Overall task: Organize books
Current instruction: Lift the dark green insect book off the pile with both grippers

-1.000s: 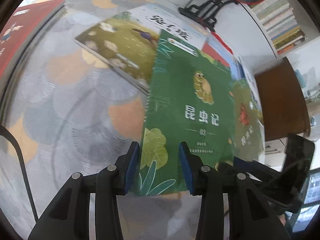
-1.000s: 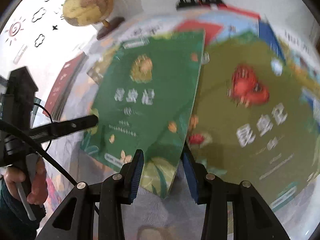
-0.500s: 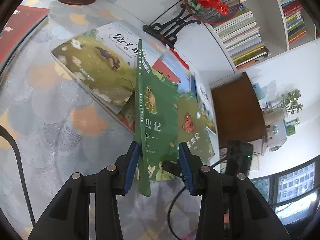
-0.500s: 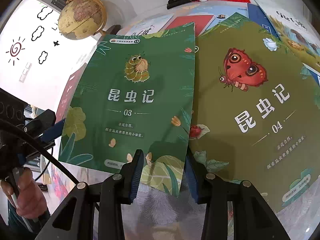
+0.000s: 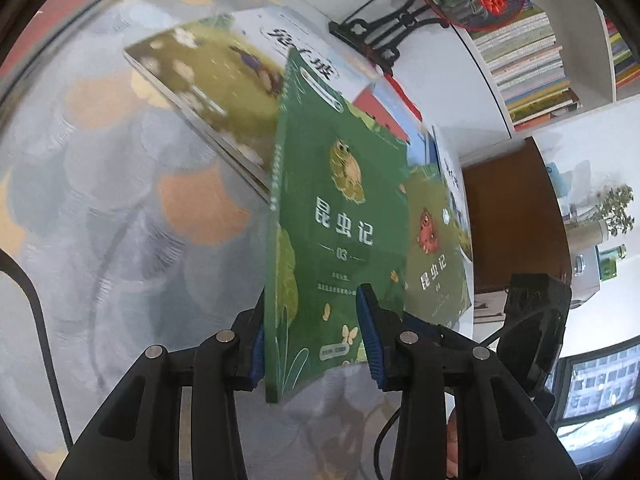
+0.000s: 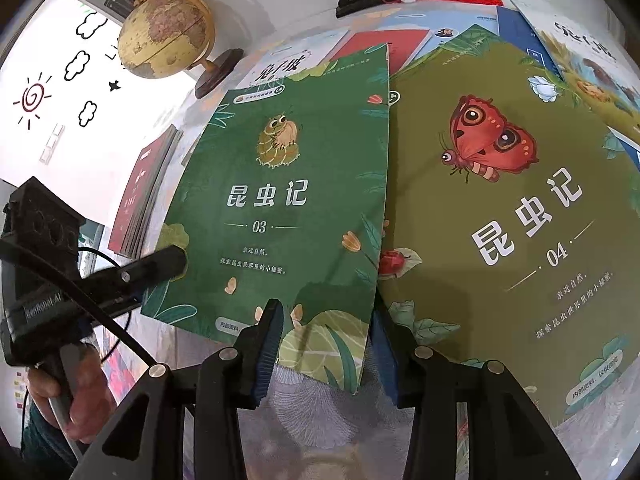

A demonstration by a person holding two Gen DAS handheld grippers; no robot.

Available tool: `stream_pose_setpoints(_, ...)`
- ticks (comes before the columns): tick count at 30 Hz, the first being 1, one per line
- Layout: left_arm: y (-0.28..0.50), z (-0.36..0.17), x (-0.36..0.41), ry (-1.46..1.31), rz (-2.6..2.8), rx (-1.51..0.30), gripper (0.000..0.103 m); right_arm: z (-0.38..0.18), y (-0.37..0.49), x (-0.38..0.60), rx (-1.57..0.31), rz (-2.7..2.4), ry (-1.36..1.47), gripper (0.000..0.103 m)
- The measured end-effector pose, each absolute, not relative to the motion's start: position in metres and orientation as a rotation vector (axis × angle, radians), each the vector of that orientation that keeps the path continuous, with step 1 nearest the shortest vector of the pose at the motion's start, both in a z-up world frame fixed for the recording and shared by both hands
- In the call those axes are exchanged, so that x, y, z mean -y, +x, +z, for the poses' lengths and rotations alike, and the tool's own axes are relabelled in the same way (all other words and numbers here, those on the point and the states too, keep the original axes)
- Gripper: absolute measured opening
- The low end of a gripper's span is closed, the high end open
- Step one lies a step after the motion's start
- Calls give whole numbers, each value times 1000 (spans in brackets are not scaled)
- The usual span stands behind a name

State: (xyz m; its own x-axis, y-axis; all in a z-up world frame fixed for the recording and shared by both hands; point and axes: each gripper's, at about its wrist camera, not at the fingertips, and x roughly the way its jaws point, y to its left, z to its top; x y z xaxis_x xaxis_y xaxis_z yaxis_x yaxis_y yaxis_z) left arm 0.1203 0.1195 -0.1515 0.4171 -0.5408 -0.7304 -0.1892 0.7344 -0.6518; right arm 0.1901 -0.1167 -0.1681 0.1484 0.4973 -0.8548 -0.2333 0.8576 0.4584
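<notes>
1. One green book (image 5: 340,216) marked 03 is being lifted on edge over the table (image 5: 120,200). Its cover is showing a fuzzy yellow-green insect above white Chinese characters, with leaves, small flowers and a butterfly along the bottom; in the left wrist view it is tilting steeply with its spine towards the camera.
2. Two grippers are working at its near edge. The left gripper (image 5: 312,336) is closing, its blue pads (image 5: 366,336) standing either side of the spine corner, though the right-hand pad is not yet pressing on the cover.
3. The right gripper (image 6: 326,344) is opening slightly around the book's other bottom corner (image 6: 332,344); the pads are flanking it with a gap on both sides, so it is not gripping.
4. One olive-green book (image 6: 520,220) marked 04, bearing a red butterfly, is lying flat just beside the lifted book, which is overlapping its left edge.
5. At least four more books are spreading out beneath and behind these towards the table's far edge, among them a rabbit-cover book (image 5: 208,80) and a red one (image 6: 384,46).
6. A stack of red books (image 6: 140,200) is sitting at the table's left edge.
7. One globe (image 6: 168,34) and one black stand (image 5: 380,32) are standing at the far edge.
8. One hand (image 6: 76,392) is holding the left gripper's handle.
</notes>
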Motion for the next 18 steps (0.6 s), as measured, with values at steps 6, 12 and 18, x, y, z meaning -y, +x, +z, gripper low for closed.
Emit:
stream_pose_setpoints(6,122,-148,-126,-873,-295,-1123,11,-168,194,120,-1350,540,272,47)
stream_pose_setpoints(12,125,-138,-146,-1116,-375,-1072,11,-171,198,150,-1389,690,660,71)
stream_pose_setpoints(18,130,-153,-141,-1216,-382,-1126,11,-198,204,174,-1319,740,1020,55)
